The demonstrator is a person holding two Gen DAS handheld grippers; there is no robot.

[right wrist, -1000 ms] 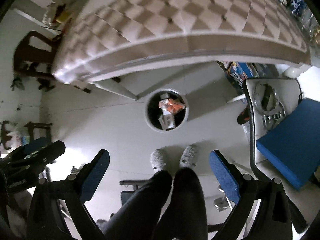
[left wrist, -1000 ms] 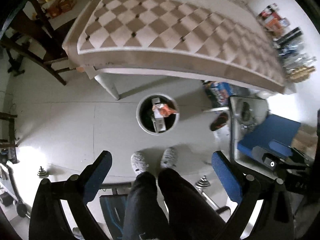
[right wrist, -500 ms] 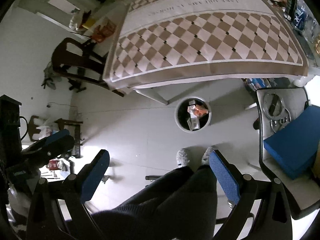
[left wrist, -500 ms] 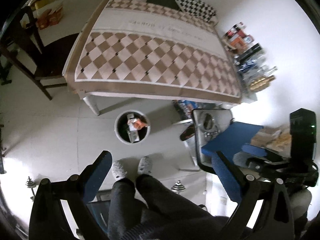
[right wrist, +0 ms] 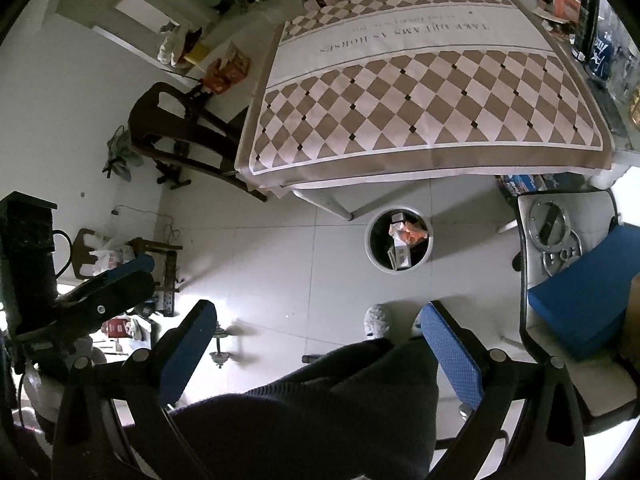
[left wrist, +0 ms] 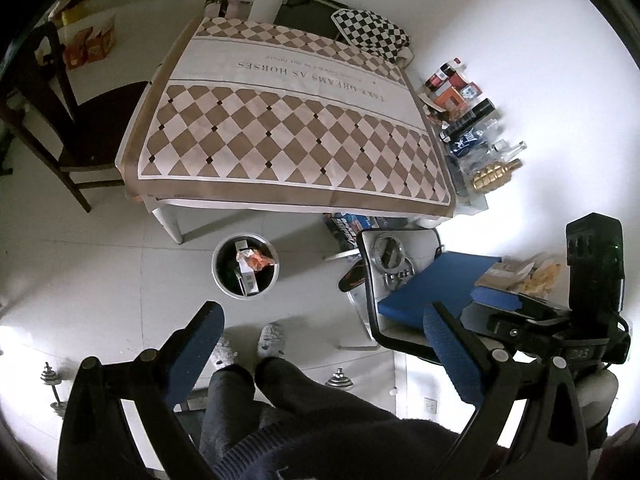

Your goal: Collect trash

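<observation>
A round white trash bin [left wrist: 224, 284] stands on the tiled floor by the table leg; it also shows in the right wrist view [right wrist: 376, 258]. Inside lie an orange wrapper [left wrist: 256, 258] and white cartons [right wrist: 400, 254]. My left gripper [left wrist: 320, 328] is open and empty, held high above the floor and the person's legs. My right gripper [right wrist: 316, 326] is open and empty, also high up. The right gripper's body shows in the left wrist view at the right [left wrist: 592, 280]. The left gripper's body shows in the right wrist view at the left [right wrist: 28, 248].
A table with a brown checked cloth [left wrist: 288, 136] stands beyond the bin. Bottles and boxes [left wrist: 468, 120] line its right side. A dark wooden chair [left wrist: 60, 120] is at left. A chair with a blue pad [left wrist: 432, 284] is at right. Dumbbells [left wrist: 338, 380] lie on the floor.
Both grippers have risen and tilted back, so the bin looks smaller and the whole tabletop has come into view. Both stay open and empty.
</observation>
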